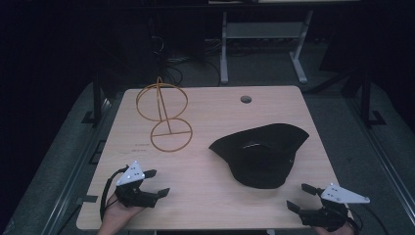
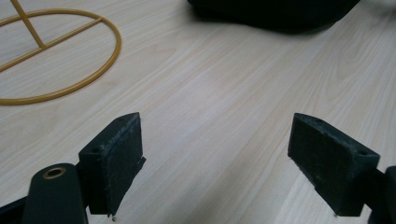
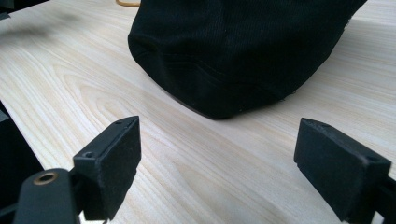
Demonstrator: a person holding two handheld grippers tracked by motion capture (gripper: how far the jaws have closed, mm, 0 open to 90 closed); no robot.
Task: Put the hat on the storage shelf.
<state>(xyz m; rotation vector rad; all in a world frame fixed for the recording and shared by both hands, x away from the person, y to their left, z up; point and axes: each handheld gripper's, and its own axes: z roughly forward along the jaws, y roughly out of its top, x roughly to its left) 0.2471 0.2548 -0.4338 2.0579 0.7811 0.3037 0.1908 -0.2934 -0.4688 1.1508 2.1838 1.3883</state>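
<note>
1. No words, numbers, brands or signs can be read anywhere.
2. On the table, in the left middle of the high view, there are two tiny dark lines just below the yellow wire stand. They might be print, but they are far too small and blurry to read.
3. The black hat has no label or logo to read.

Black hat cut off above.
</note>
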